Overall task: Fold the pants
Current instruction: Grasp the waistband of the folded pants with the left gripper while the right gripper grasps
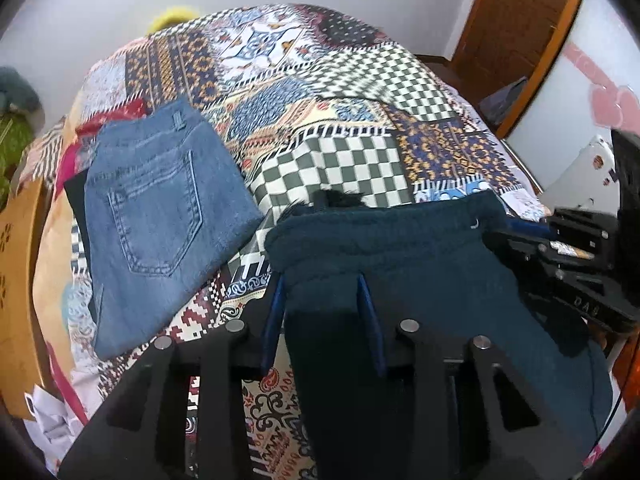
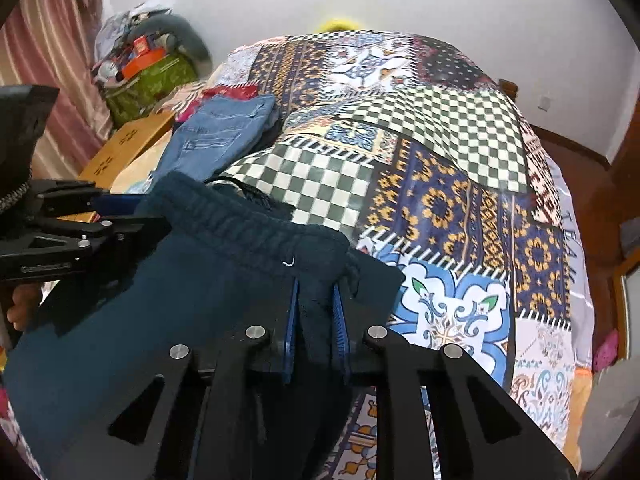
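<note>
Dark teal pants [image 1: 400,260] [image 2: 160,300] lie on a patchwork bedspread [image 1: 340,120] [image 2: 440,160], elastic waistband toward the far side. My left gripper [image 1: 320,280] is shut on the waistband's left corner, with cloth filling the gap between its blue pads. In the right wrist view this left gripper [image 2: 116,204] reaches in from the left at that same corner. My right gripper [image 2: 316,284] is shut on the waistband's right corner, its pads pinching a bunched fold. The left wrist view shows the right gripper [image 1: 520,236] at the pants' right edge.
Folded blue jeans [image 1: 160,208] [image 2: 216,136] rest on red and dark garments at the bed's left side. A wooden box [image 2: 124,144] and a cluttered green bag [image 2: 148,80] stand beside the bed. A wooden door [image 1: 520,20] is at the right. A hand [image 2: 24,304] shows at the left edge.
</note>
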The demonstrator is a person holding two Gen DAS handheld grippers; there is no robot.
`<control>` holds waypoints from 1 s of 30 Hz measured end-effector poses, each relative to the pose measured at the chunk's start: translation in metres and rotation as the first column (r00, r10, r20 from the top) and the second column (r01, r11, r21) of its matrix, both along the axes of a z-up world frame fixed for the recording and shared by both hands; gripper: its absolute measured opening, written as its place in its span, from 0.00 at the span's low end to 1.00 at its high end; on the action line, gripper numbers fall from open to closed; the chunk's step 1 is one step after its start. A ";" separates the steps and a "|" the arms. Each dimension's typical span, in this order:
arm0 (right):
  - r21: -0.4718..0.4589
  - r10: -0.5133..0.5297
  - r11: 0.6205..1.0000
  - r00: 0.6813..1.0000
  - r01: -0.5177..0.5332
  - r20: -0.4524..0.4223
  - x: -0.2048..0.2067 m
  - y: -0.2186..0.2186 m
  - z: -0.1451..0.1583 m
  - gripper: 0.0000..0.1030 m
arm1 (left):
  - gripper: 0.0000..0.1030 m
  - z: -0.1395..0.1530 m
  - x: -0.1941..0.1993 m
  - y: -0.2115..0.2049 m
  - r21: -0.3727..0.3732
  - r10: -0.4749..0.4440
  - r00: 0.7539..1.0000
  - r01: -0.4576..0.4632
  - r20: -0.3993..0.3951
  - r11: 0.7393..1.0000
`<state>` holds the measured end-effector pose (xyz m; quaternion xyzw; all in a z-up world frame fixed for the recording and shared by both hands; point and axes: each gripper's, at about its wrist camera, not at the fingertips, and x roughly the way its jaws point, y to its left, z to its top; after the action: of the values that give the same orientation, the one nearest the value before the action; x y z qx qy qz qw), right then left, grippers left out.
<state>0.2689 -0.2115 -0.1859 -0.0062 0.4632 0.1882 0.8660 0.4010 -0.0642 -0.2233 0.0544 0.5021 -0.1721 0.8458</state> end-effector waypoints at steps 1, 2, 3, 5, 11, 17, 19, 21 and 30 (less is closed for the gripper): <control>-0.002 -0.002 1.000 1.000 0.002 -0.003 0.001 0.000 -0.006 0.14 | 0.37 -0.003 0.002 0.000 0.007 0.002 1.000 -0.002 0.002 1.000; -0.005 -0.003 1.000 1.000 0.003 -0.009 0.001 0.001 -0.009 0.14 | 0.37 -0.005 0.004 -0.001 0.009 0.004 1.000 -0.004 -0.002 1.000; -0.006 -0.008 1.000 1.000 0.008 -0.009 0.002 0.001 -0.010 0.14 | 0.37 -0.005 0.004 -0.001 0.010 0.006 1.000 -0.006 -0.006 1.000; -0.019 -0.011 1.000 1.000 0.011 -0.016 0.002 0.003 -0.004 0.14 | 0.37 -0.001 0.002 -0.002 0.023 0.003 1.000 -0.003 0.007 1.000; -0.040 -0.024 0.999 1.000 0.024 0.012 -0.011 -0.004 0.020 0.15 | 0.37 0.023 -0.015 -0.001 0.085 0.026 0.996 -0.034 0.087 0.996; 0.010 -0.051 0.999 0.997 0.050 0.051 -0.040 -0.017 0.047 0.36 | 0.57 0.049 -0.042 0.008 0.059 0.036 0.988 -0.045 0.153 0.997; 0.009 -0.046 0.999 0.997 0.046 0.067 -0.049 -0.017 0.053 0.49 | 0.69 0.056 -0.053 0.011 0.060 0.031 0.983 -0.042 0.180 0.997; 0.009 -0.052 0.999 0.996 0.052 0.070 -0.059 -0.016 0.057 0.62 | 0.79 0.059 -0.061 0.012 0.063 0.025 0.981 -0.038 0.190 0.997; 0.056 -0.050 0.997 0.998 0.052 -0.049 -0.073 -0.015 0.026 0.84 | 0.86 0.026 -0.068 0.021 0.047 0.014 1.000 -0.013 -0.009 0.999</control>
<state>0.1956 -0.2265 -0.1599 0.0350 0.4780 0.1794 0.8591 0.3330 -0.0428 -0.1971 0.0700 0.5104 -0.1547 0.8430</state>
